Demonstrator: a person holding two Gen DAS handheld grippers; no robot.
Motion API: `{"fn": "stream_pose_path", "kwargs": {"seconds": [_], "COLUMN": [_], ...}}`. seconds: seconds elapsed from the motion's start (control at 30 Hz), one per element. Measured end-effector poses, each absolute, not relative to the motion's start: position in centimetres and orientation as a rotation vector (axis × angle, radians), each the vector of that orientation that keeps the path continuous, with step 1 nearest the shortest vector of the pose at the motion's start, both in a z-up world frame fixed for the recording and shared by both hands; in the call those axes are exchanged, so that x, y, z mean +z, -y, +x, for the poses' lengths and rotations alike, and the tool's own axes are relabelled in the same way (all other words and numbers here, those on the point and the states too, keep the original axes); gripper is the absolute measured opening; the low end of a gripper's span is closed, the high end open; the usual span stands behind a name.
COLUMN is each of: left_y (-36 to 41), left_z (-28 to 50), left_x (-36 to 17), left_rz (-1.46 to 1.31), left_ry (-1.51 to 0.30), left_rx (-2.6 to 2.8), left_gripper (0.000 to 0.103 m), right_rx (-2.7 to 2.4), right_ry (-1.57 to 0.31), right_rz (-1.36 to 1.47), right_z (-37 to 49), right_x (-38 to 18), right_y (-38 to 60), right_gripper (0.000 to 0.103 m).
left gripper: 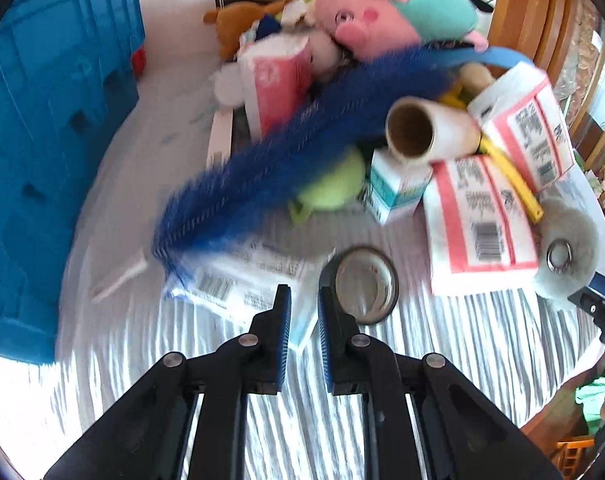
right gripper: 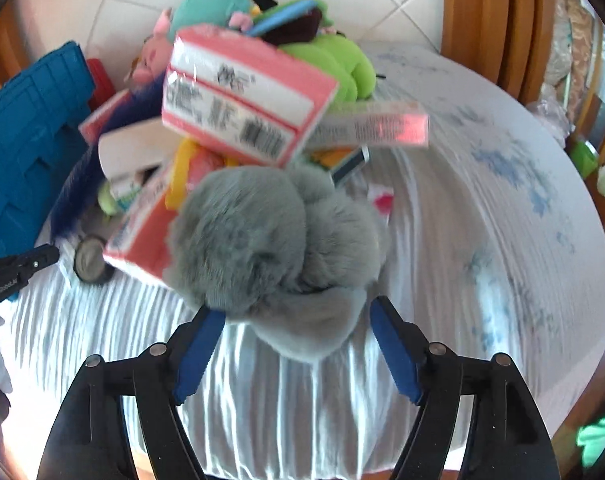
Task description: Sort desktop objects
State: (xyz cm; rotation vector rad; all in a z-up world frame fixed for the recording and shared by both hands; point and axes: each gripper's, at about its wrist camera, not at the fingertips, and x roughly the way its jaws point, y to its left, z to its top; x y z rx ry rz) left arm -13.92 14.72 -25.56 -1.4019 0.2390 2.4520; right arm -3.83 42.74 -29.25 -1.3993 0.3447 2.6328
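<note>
The left gripper [left gripper: 304, 300] hangs shut and empty over the striped cloth [left gripper: 442, 352], near a round lid [left gripper: 366, 284]. The right gripper [right gripper: 298, 320] stands wide, its pads either side of the grey plush [right gripper: 262, 232] beside the pile; grip unclear.

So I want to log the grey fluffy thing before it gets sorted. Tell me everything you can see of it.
The grey fluffy thing looks like soft, short-piled plush, rounded and lumpy, with a flatter flap hanging toward the camera. The left wrist view shows a metal ring set in a white centre on one face. It lies at the near edge of the pile on the striped cloth, leaning against a pink-and-white pack. The right gripper has its jaws spread to either side of the flap; whether the pads touch it is unclear.
</note>
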Motion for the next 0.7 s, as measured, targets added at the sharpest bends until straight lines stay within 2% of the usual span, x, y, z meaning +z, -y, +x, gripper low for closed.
{"fn": "stream_pose_path", "kwargs": {"seconds": [0.1,0.13,0.17,0.2,0.23,0.27,0.37,0.5,0.63,0.7], "left_y": [-15.8,-16.1,-16.6,-17.3,-17.8,-18.5,-19.6,-19.5,-19.9,-20.2], "left_z": [-14.4,-14.2,-14.2,-14.2,-14.2,-14.3,-14.7,-15.5,-14.8,-14.9], "left_x": [-25.8,-25.7,-25.5,-25.3,-25.3,-25.5,-27.0,-30.1,-30.5,-30.7], "left_rz": [-1.424,-1.406,-1.388,-1.364,-1.351,-1.343,-1.369,-1.488,-1.399,-1.392], "left_ry": [-0.256,-0.262,-0.264,-0.259,-0.263,-0.288,-0.379,-0.413,-0.434,-0.429], "left_rx": [2.441,2.441,2.441,2.43,2.421,2.421,2.472,2.486,2.541,2.546], "left_gripper": [0.017,0.027,0.042,0.053,0.081,0.101,0.102,0.102,0.101,0.099], "right_rx": [2.628,2.632,2.637,2.639,2.642,2.645,2.644,2.646,2.677,2.704], "right_ry": [-0.336,-0.332,-0.325,-0.321,-0.319,-0.316,-0.315,-0.337,-0.354,-0.375], "right_rz": [-1.441,-1.449,-1.458,-1.462,-1.467,-1.474,-1.483,-1.483,-1.465,-1.443], "right_z": [-3.5,-3.5,-3.5,-3.5,-3.5,-3.5,-3.5,-3.4,-3.5,-4.1], "right_x": [-30.0,-30.1,-30.1,-30.1,-30.1,-30.2,-30.4,-30.7,-30.8,-30.9], "right_y": [-42.8,-42.8,-42.7,-42.7,-42.7,-42.8,-43.0,-43.6,-43.5,-43.3], "right_gripper": [0.087,0.087,0.088,0.089,0.091,0.091,0.091,0.091,0.092,0.097]}}
